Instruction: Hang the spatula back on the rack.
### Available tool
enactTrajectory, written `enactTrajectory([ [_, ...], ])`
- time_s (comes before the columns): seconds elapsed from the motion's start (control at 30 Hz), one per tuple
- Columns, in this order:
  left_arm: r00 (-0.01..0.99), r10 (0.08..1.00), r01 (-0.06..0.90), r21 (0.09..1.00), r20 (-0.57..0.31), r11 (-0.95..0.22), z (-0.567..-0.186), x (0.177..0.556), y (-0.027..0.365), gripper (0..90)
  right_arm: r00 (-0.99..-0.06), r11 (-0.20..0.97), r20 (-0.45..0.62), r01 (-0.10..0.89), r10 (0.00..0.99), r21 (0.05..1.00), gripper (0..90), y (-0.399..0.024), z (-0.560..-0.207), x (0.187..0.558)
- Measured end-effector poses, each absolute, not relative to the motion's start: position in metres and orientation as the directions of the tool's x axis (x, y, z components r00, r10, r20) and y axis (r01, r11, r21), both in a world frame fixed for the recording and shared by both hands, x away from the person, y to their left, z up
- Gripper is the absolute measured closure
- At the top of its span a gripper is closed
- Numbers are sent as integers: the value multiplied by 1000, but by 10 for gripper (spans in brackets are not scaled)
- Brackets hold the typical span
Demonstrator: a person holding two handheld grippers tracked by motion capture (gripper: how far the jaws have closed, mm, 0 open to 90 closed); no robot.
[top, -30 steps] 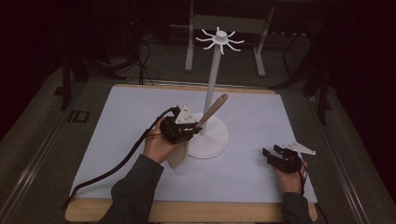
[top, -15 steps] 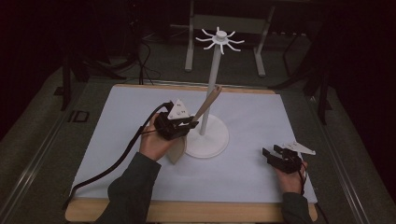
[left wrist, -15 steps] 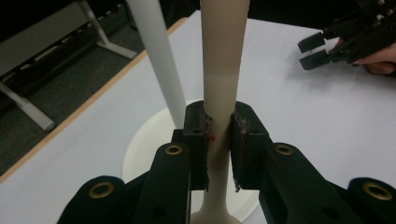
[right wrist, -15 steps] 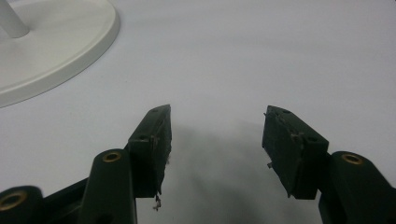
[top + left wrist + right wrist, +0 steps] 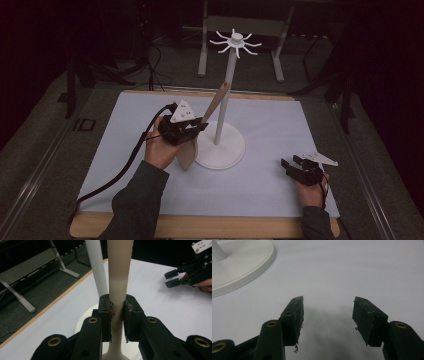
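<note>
My left gripper (image 5: 194, 128) is shut on the neck of a beige spatula (image 5: 215, 102), just left of a white hook stand (image 5: 224, 95). The handle slants up and right across the stand's pole, and the blade (image 5: 187, 154) hangs below the gripper over the mat. In the left gripper view both pads of the gripper (image 5: 117, 307) press the spatula (image 5: 120, 270), with the white pole (image 5: 96, 267) right behind it. My right gripper (image 5: 292, 163) rests open on the mat at the right. The same gripper (image 5: 328, 307) has nothing between its jaws.
The stand's round base (image 5: 230, 150) sits mid-mat, and its ring of hooks (image 5: 235, 42) spreads out at the top. A white mat (image 5: 270, 125) covers a wooden board. Metal frame legs (image 5: 202, 45) stand on the dark floor behind. The left gripper's cable (image 5: 115, 175) trails toward the near left.
My left gripper has shifted slightly left and up with the spatula, and the handle tip has risen along the pole. The right gripper has stayed still.
</note>
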State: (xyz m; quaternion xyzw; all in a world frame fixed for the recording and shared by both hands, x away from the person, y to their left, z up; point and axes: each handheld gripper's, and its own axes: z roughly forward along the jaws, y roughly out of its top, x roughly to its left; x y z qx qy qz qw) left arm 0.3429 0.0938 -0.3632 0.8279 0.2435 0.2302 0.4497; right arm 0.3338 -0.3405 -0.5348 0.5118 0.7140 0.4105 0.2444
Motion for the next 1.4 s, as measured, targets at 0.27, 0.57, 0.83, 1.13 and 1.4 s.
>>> enactTrajectory([
  [0.27,760,633,197,877,147,-439,-353,343,102,783,-357,140,71,531,931,836,419,-340,-535,334],
  [0.57,751,646,193,890,137,-414,-342,345,111,782,-357,140,70,530,931,836,419,-340,-535,334],
  [0.83,745,653,186,898,136,-399,-332,344,113,783,-357,140,71,531,932,836,419,-340,-535,334],
  [1.13,741,655,174,901,146,-398,-324,343,115,782,-357,140,71,531,932,836,419,-340,-535,334],
  [1.4,743,653,162,906,150,-392,-314,343,114,782,-357,141,70,531,931,836,418,-340,-535,334],
])
